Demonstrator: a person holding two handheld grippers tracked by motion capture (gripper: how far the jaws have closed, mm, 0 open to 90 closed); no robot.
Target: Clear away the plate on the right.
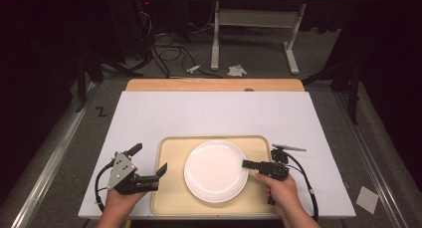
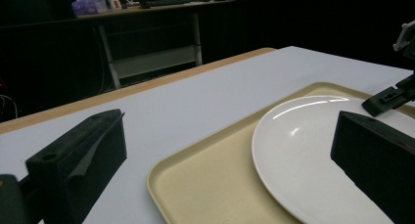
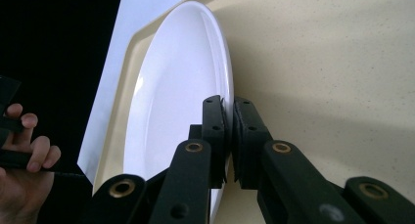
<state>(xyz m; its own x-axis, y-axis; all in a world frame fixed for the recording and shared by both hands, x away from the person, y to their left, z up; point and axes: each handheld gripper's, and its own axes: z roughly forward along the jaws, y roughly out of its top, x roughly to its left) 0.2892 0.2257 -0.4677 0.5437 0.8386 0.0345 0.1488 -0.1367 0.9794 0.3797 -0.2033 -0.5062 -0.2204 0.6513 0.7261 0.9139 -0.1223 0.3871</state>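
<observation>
A plain white plate (image 1: 216, 171) sits mid-frame on a pale beige tray (image 1: 169, 198) (faintly speckled up close). The surface (image 1: 209, 116) is white with a tan wooden strip along its upper edge; both grippers' jaws are black.

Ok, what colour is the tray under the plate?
Pale beige tray, plainest in the high view; the plate is white.

Nothing readable anywhere here, honestly. No labels, brands or numbers that I can make out on anything. The stuff on the far desk is too small and blurry to read.
</observation>
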